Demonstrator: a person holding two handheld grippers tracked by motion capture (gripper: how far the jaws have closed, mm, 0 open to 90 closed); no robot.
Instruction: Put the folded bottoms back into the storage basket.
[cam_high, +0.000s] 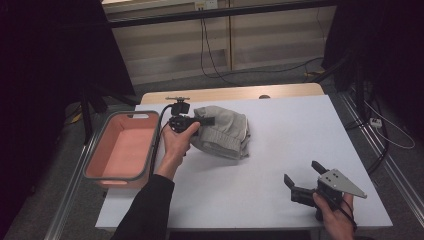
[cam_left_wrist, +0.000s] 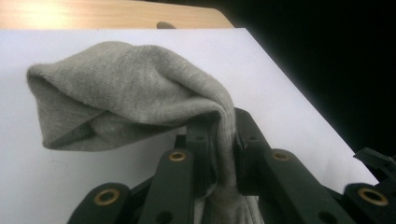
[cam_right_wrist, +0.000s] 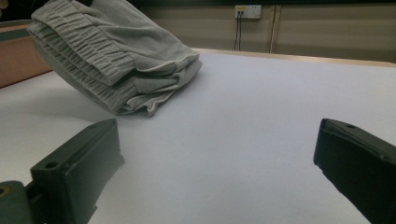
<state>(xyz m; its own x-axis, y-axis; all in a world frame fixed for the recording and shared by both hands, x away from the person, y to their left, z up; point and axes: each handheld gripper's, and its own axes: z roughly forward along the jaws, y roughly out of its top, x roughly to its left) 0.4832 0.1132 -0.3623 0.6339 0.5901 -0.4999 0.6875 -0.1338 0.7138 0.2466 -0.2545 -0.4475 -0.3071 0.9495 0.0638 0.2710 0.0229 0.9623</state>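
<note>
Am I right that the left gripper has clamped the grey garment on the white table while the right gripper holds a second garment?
Not quite. The right gripper holds nothing: the right gripper view shows its jaws wide apart over the bare white table. The left gripper is indeed clamped on the grey garment.

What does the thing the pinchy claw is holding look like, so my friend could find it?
Look at the white table, then just right of the pink basket. There the left gripper is shut on a folded grey cloth, soft and ribbed along one edge. It is the only fabric thing on the table.
</note>
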